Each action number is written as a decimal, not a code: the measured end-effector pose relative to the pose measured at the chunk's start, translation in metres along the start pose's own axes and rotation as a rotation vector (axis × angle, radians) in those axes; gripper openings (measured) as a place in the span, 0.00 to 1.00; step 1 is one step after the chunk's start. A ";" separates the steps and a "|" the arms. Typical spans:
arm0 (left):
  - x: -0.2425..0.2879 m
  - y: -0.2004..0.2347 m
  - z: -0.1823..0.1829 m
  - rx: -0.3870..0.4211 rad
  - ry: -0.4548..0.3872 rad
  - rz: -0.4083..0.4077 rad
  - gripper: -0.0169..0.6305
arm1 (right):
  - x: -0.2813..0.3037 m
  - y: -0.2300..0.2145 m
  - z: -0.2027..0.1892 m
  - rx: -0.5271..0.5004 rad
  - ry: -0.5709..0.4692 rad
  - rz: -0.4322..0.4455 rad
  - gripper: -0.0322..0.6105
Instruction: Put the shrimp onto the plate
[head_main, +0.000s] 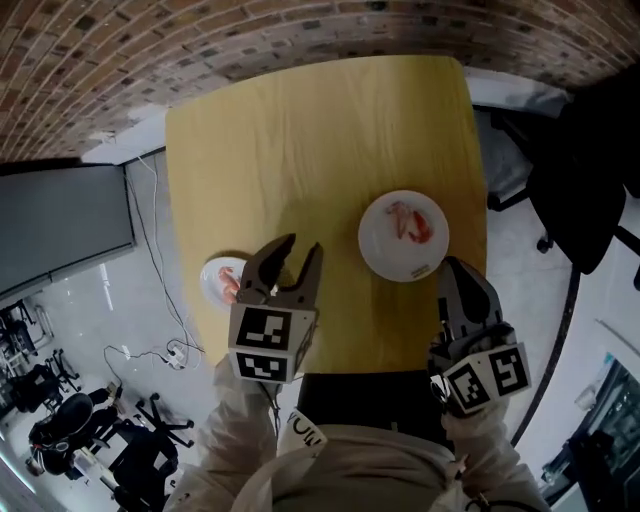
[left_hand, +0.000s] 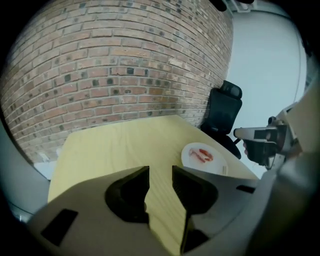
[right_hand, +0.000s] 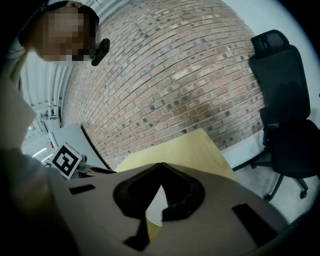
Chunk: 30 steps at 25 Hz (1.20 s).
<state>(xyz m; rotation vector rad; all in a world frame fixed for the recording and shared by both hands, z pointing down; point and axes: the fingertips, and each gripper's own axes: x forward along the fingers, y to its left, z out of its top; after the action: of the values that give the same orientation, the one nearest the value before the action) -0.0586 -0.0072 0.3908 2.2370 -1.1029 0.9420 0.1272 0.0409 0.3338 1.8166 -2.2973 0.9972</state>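
Left gripper (head_main: 302, 246) jaws are apart, empty; right gripper (head_main: 452, 264) jaws are together. Head view alone shows small plate (head_main: 212, 275) left of left jaws.

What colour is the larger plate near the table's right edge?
White. The larger plate shows best in the head view.

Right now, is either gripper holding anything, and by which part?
Nothing is held. The left gripper has its jaws apart, only table showing between them; the right gripper is shut, empty.
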 end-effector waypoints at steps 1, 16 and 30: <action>-0.006 0.008 -0.005 -0.010 -0.001 0.014 0.23 | 0.003 0.008 -0.003 -0.005 0.004 0.011 0.09; -0.077 0.091 -0.089 -0.199 0.011 0.118 0.26 | 0.050 0.120 -0.049 -0.090 0.118 0.184 0.09; -0.079 0.087 -0.131 -0.357 0.059 -0.002 0.36 | 0.063 0.154 -0.069 -0.123 0.158 0.212 0.09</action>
<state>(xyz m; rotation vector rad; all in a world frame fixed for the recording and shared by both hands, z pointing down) -0.2132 0.0689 0.4269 1.9092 -1.1411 0.7384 -0.0526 0.0378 0.3446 1.4194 -2.4297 0.9615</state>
